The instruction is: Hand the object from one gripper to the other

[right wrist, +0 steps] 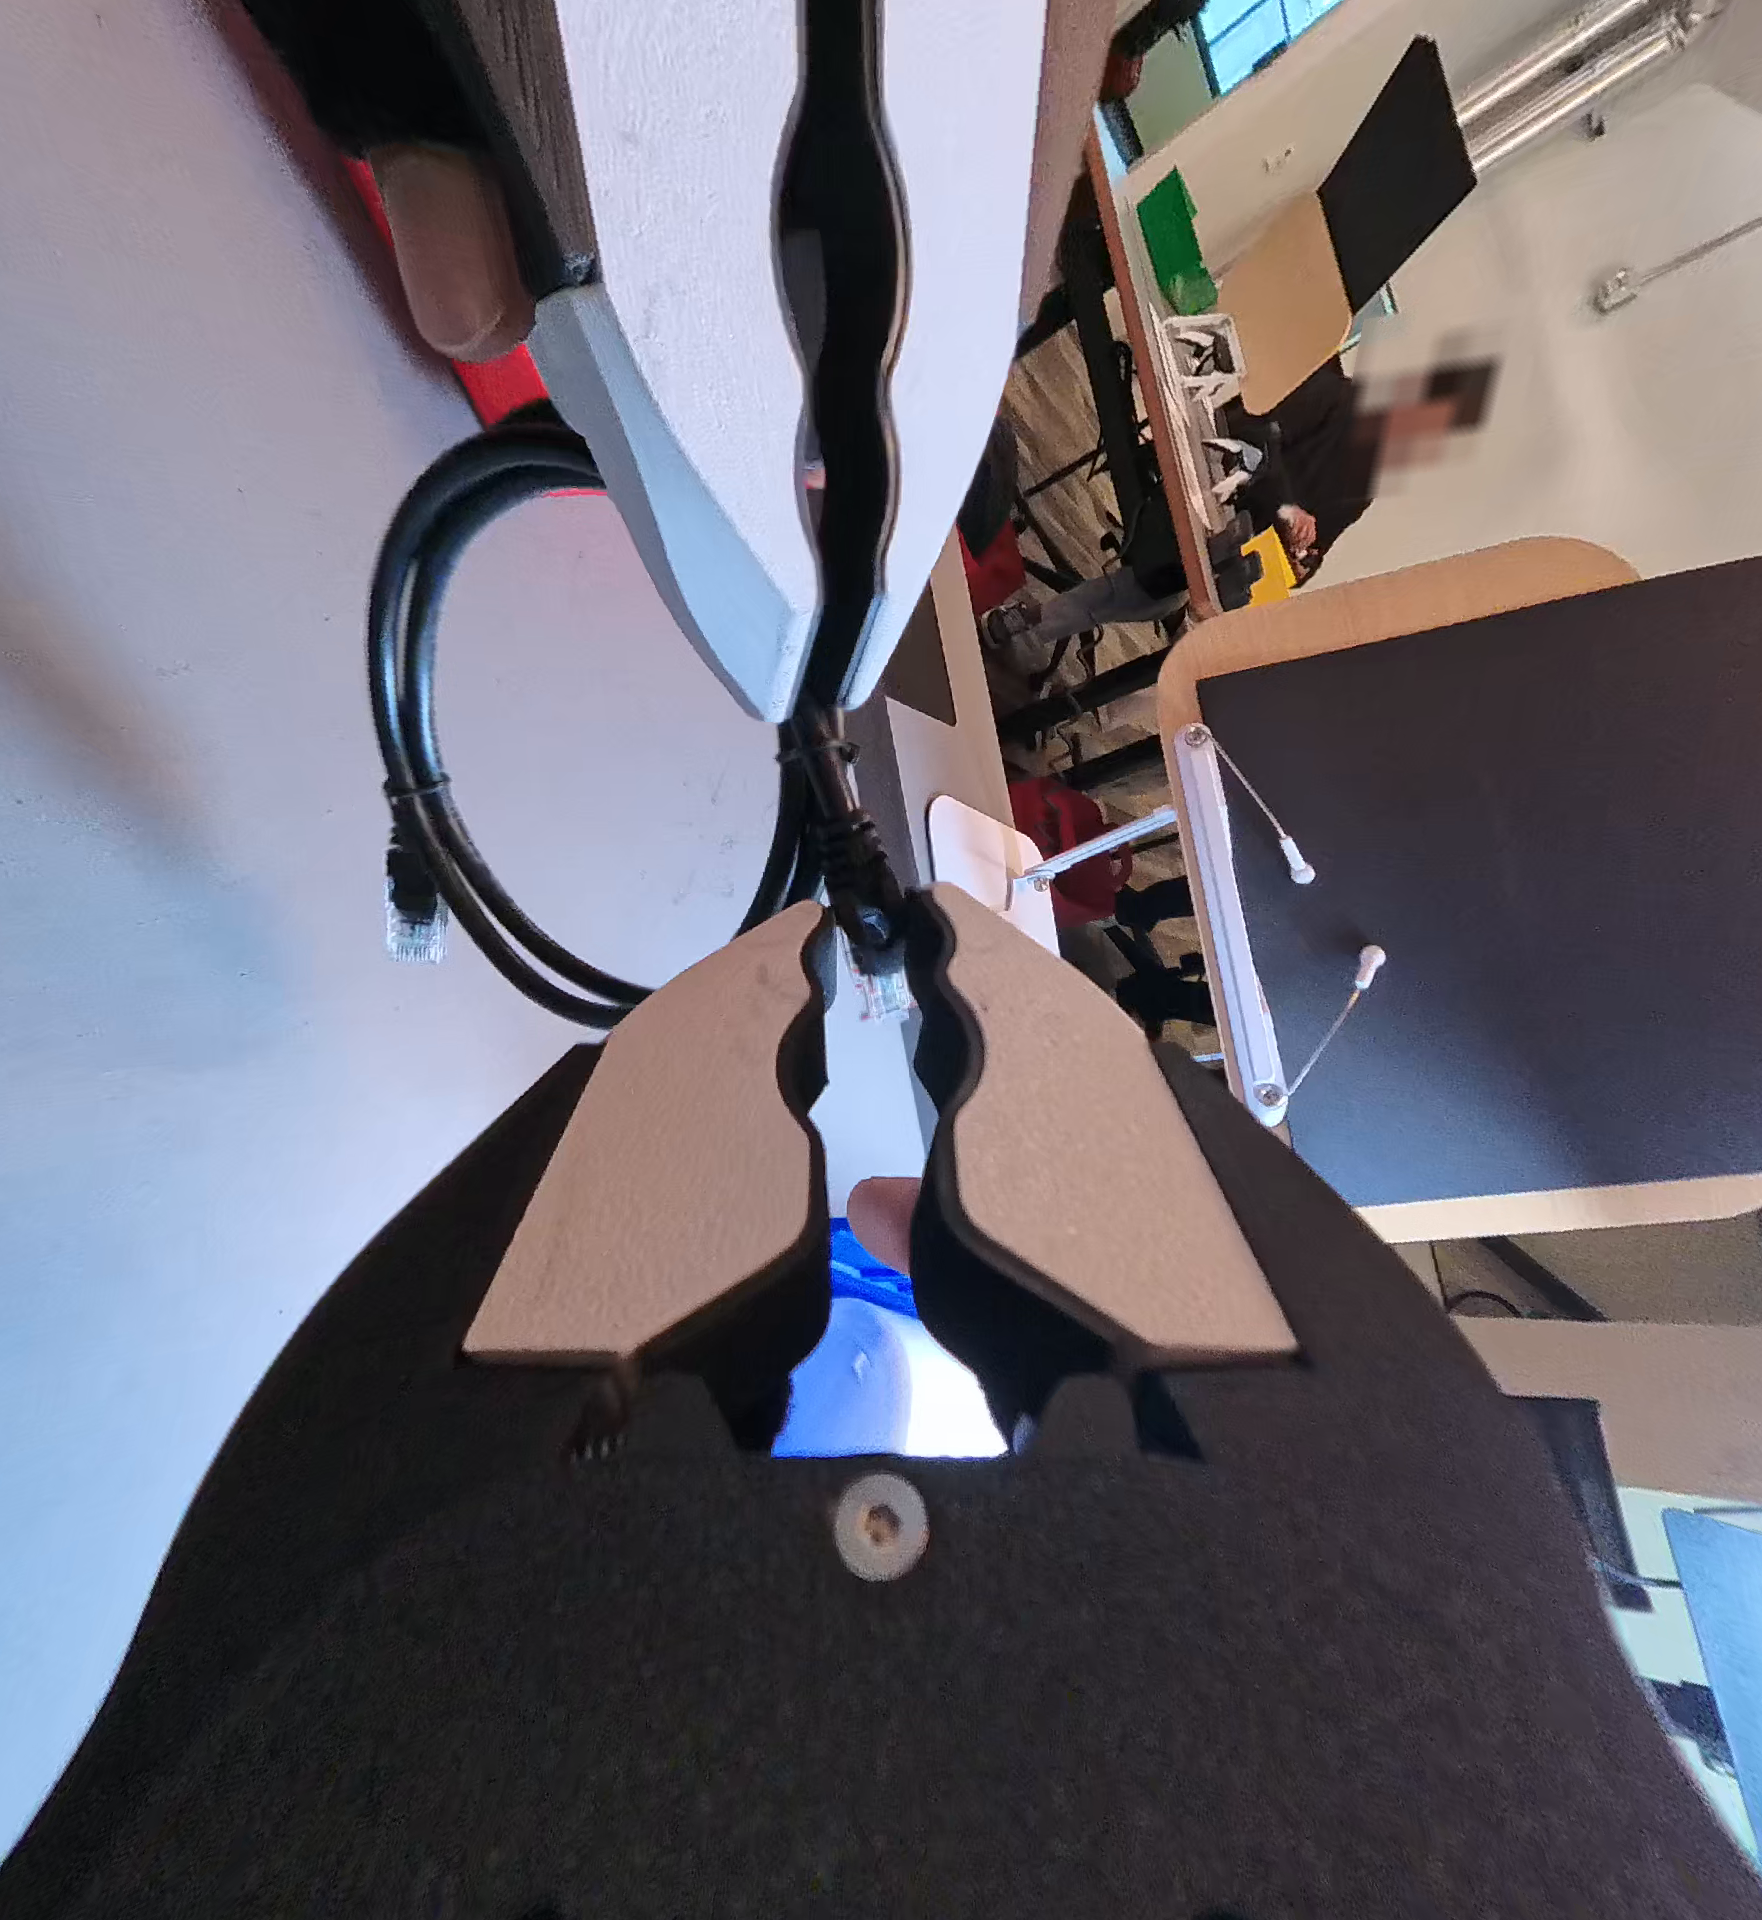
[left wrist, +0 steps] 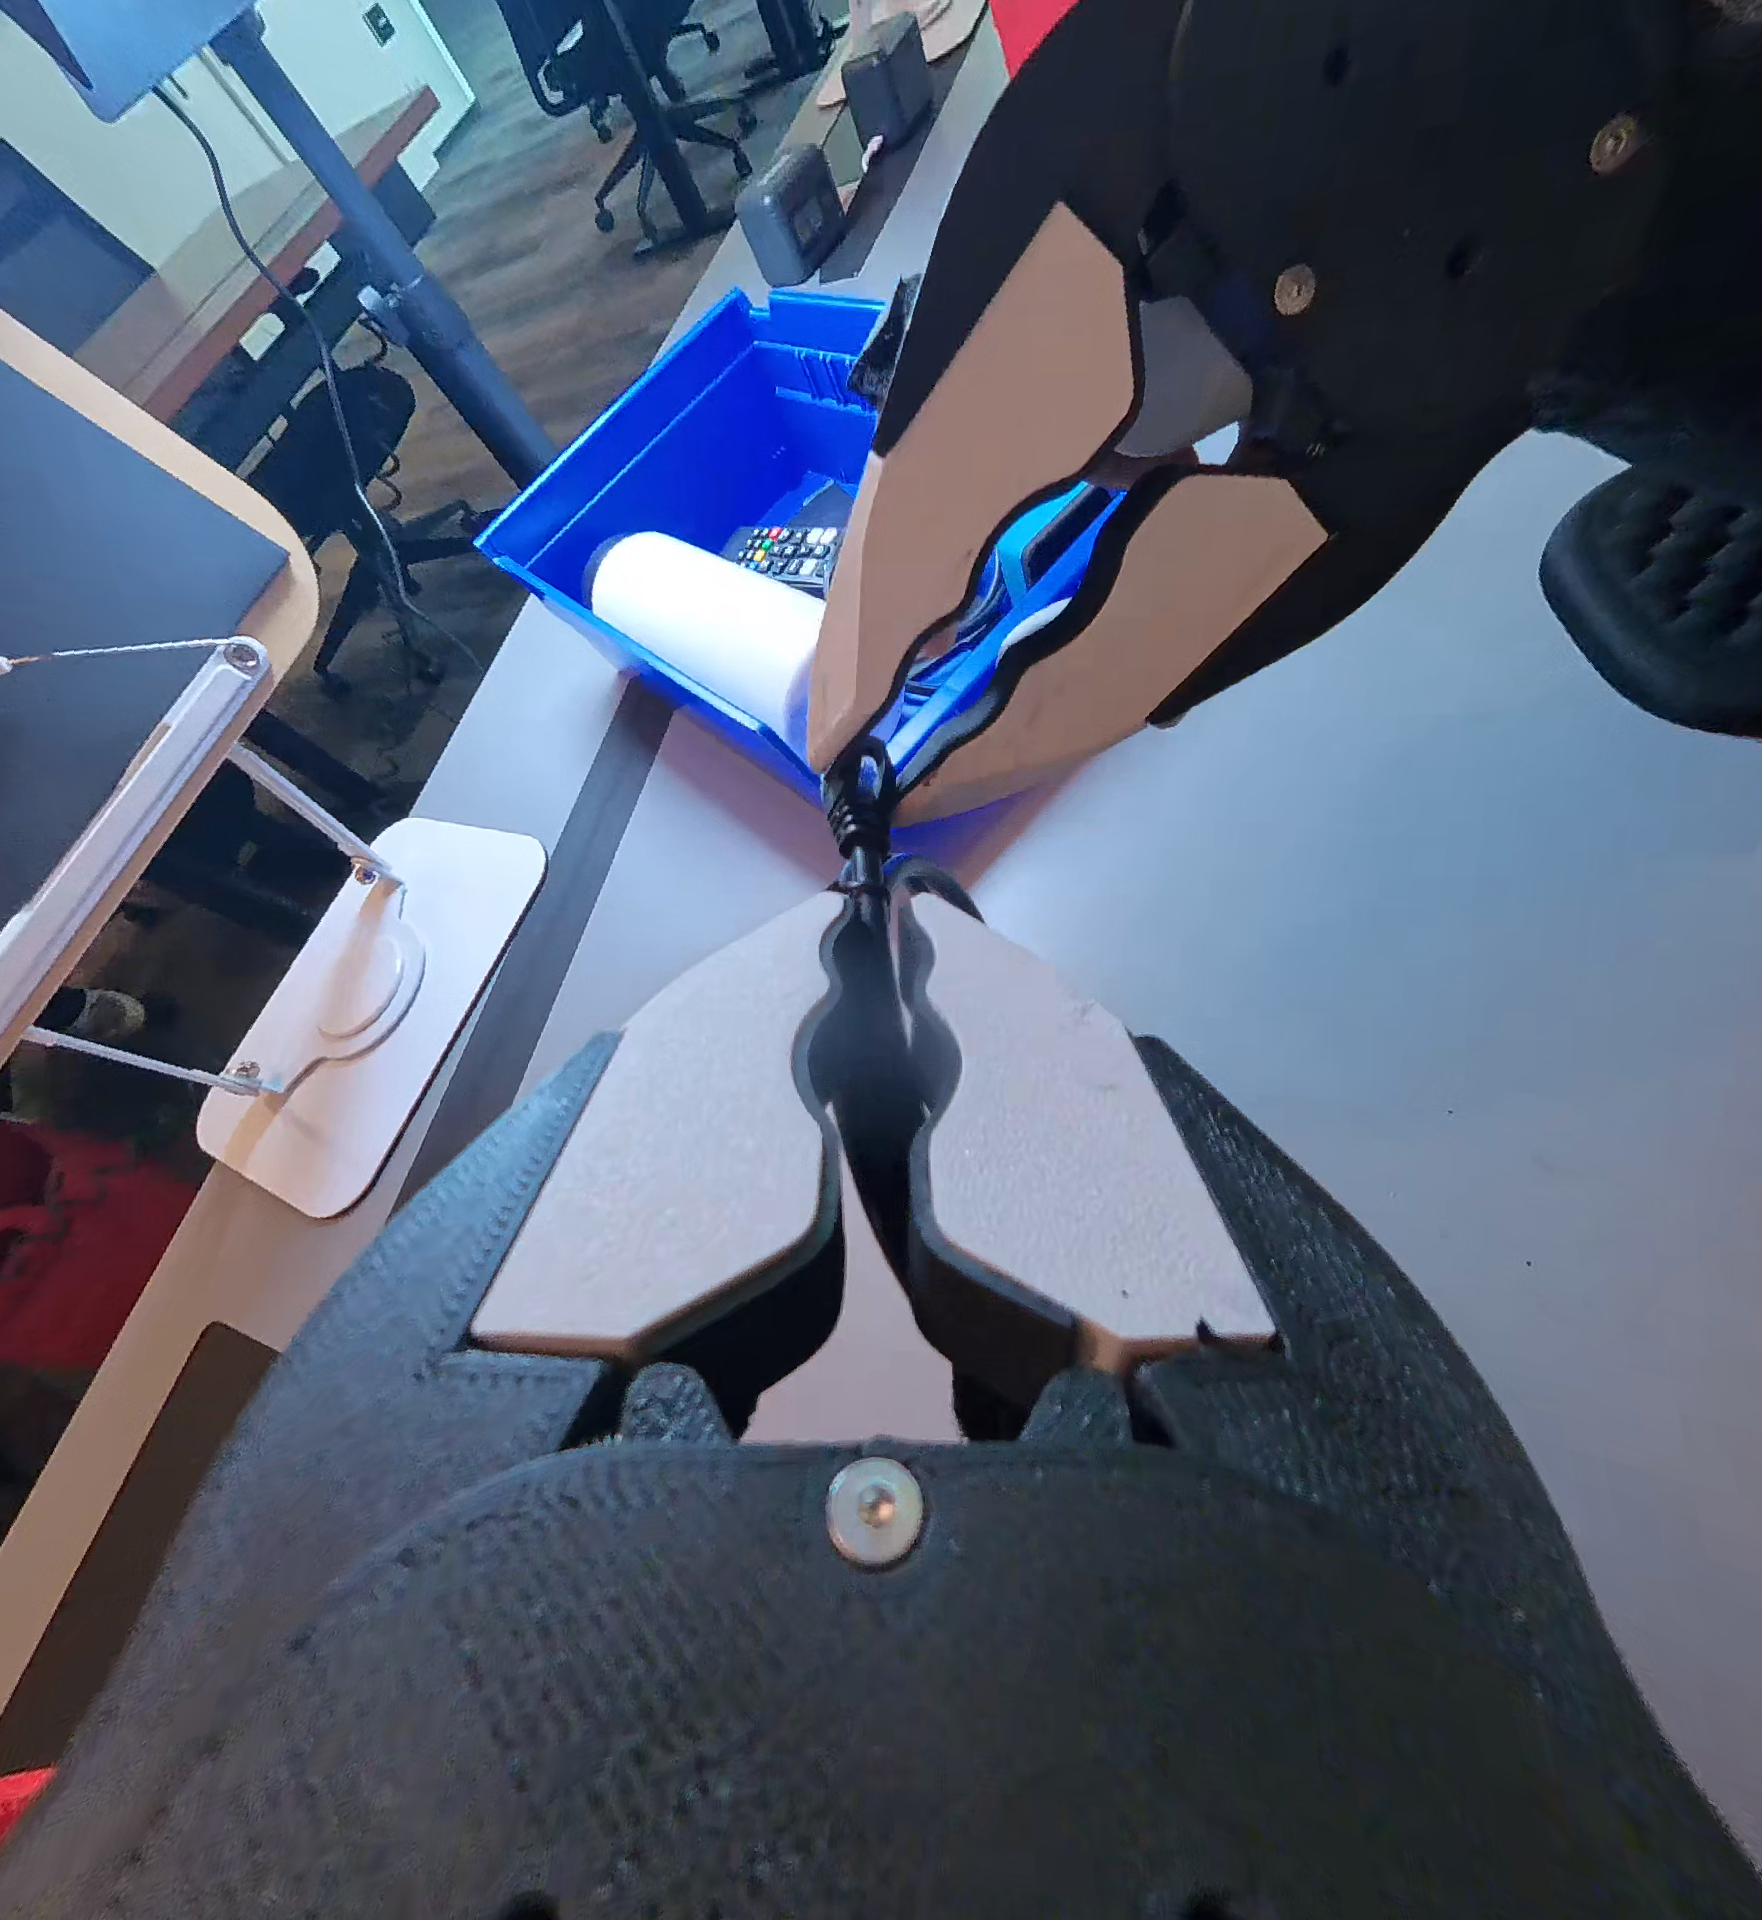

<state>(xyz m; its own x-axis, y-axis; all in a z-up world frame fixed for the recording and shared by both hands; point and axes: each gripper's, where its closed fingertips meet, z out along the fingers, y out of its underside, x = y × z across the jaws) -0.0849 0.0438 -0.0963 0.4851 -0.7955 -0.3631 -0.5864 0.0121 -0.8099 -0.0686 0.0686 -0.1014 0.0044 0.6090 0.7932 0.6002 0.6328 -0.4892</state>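
A coiled black network cable (left wrist: pixel 861 821) hangs between both grippers above the grey table (left wrist: pixel 1376 1039). My left gripper (left wrist: pixel 869 914) is shut on the cable's bundled part. My right gripper (left wrist: pixel 861 764) comes in from the upper right, its tips closed on the cable's end boot. In the right wrist view, my right gripper (right wrist: pixel 869 920) pinches the boot just behind one clear plug (right wrist: pixel 882 982). The left gripper (right wrist: pixel 825 707) reaches down from the top, shut on the cable. The cable's loop (right wrist: pixel 409 665) hangs to the left, with the second clear plug (right wrist: pixel 415 925) dangling free.
A blue bin (left wrist: pixel 690 436) stands on the table behind the grippers, holding a white roll (left wrist: pixel 711 613) and a remote (left wrist: pixel 789 551). A black divider panel (left wrist: pixel 46 582) with a white foot plate (left wrist: pixel 368 1008) borders the table's left edge. A person (right wrist: pixel 1282 457) is far back. Less than 4 cm separates the two grippers' tips.
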